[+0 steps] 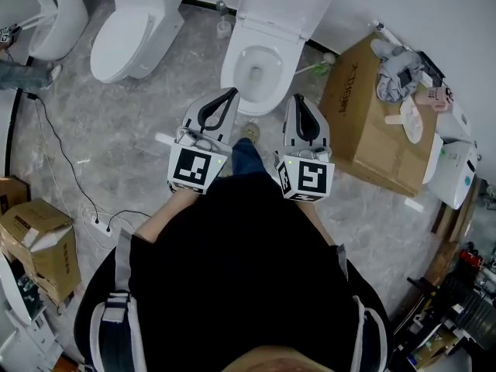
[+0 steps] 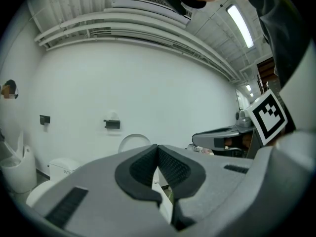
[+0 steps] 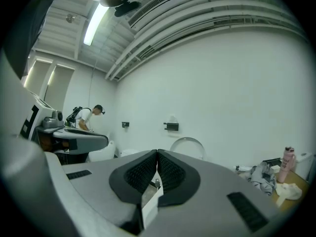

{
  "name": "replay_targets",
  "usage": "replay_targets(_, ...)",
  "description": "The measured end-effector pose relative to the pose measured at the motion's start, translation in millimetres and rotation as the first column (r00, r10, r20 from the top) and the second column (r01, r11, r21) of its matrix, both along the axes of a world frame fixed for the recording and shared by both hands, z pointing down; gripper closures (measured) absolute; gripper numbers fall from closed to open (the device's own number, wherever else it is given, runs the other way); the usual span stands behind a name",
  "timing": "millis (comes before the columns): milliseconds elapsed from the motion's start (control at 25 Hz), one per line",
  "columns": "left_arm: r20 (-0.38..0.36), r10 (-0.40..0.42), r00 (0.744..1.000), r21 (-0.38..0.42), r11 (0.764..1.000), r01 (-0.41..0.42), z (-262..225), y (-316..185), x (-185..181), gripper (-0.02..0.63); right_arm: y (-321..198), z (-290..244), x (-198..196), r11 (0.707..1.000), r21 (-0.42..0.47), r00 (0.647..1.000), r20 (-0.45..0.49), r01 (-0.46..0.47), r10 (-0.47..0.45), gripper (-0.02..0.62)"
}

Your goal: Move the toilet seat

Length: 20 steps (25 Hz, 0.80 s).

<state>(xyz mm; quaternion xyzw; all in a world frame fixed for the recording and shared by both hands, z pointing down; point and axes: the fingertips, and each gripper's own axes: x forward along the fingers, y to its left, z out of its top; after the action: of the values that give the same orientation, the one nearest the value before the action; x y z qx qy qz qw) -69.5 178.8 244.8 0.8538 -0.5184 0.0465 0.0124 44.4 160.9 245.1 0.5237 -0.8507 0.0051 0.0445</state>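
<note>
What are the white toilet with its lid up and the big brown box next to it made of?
White toilet: likely glazed ceramic, smooth and glossy; its lid may be plastic. Big brown box: cardboard, matte, with a printed side.

Bright, even light from ceiling strip lamp point(image 3: 94, 26); fisheye bending, dark corners in gripper views; near foreground soft.

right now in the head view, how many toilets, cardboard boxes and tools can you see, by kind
toilets: 3 (middle toilet, left toilet, far left toilet)
boxes: 3 (big box, taped box, edge box)
tools: 2 (left tool, right tool, both shut and empty)
total: 8
The white unit at the far right is unclear, so it is not counted.
</note>
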Motion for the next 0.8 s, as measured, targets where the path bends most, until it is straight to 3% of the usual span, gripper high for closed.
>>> replay_targets(800,-0.015,-0.041,0.999,-0.067,0.997,0.039,4.9,-154.1,25.4,0.598,-161.6,6.2,21.5,0.998,-0.027,0.998,-0.034,0.048,-0.049,0.572)
